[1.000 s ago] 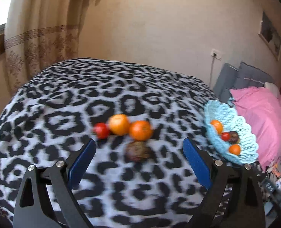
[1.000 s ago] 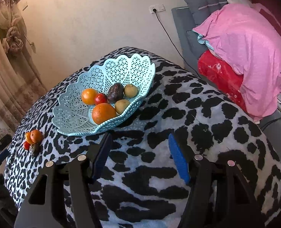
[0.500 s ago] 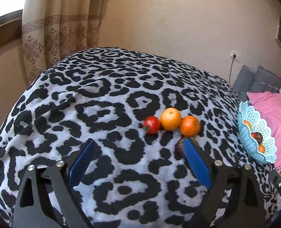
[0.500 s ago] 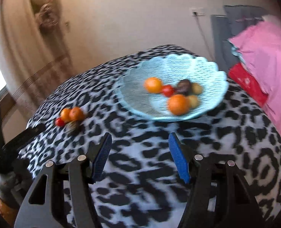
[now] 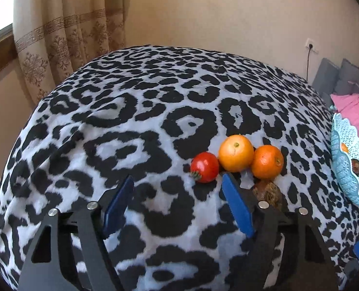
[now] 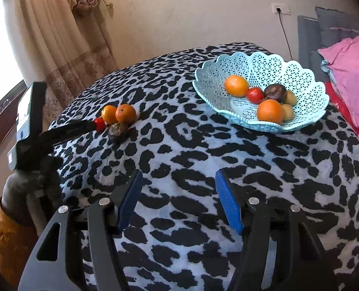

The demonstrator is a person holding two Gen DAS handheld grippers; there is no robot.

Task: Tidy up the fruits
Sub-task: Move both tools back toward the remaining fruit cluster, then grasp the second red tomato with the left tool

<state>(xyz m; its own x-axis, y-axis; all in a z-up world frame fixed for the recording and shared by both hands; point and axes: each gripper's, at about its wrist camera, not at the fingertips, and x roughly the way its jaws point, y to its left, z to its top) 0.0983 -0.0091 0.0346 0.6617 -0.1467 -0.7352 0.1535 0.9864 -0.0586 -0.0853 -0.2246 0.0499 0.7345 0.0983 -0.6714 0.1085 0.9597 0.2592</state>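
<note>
The left gripper (image 5: 177,206) is closing its blue jaws on nothing yet, just short of the small red tomato-like fruit (image 5: 204,166) lying on the leopard-print cloth (image 5: 130,126) beside two oranges (image 5: 236,153). Next it is needing to straddle one fruit. The right gripper (image 6: 179,200) is hanging part-open and empty, short of the pale blue lattice basket (image 6: 259,66). A dark wrinkled fruit (image 5: 268,191) is sitting half hidden behind the left gripper's finger.

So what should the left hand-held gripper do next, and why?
Probably shift right and forward to put the red tomato between its fingers. The left hand-held gripper is closing with nothing between its jaws, and the tomato lies just off its right fingertip, beside two oranges still outside the blue basket.
</note>
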